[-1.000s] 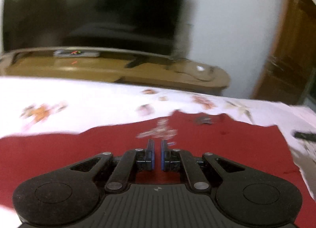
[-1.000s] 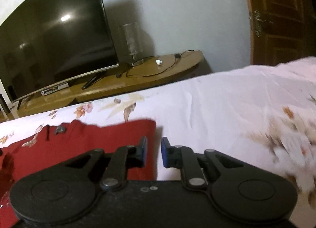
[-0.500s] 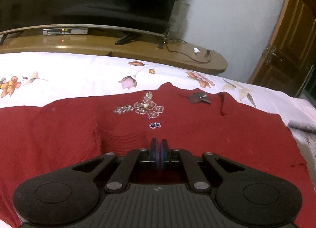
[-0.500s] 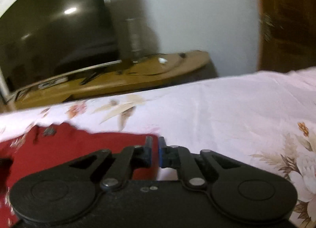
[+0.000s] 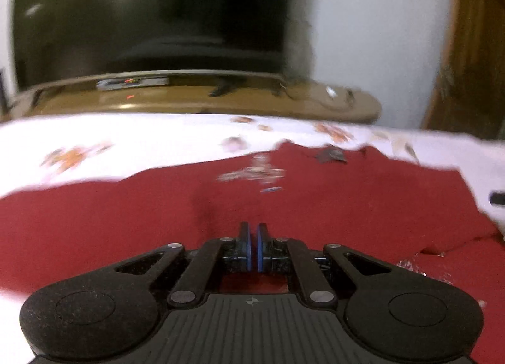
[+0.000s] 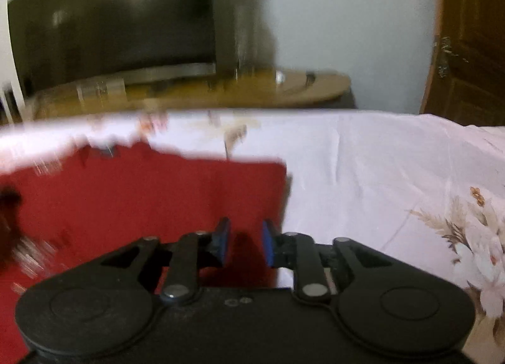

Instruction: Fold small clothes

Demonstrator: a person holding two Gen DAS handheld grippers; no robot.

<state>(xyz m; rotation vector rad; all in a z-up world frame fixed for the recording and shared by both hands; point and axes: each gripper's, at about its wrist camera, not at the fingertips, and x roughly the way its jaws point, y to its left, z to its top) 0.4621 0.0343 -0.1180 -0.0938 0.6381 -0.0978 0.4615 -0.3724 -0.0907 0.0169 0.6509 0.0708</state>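
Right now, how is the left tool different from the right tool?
The left tool has its blue pads almost touching, with only a thin slit between them; the right tool has a wide gap. The left tool sits over the middle of the red garment; the right tool sits at the garment's right edge, by the flowered bedsheet. Both are black with blue pads.

Bare floral bedsheet lying open to the right of the right hand-held gripper. Red garment spreading flat ahead of both. TV and wooden stand blocking beyond the bed's far edge.
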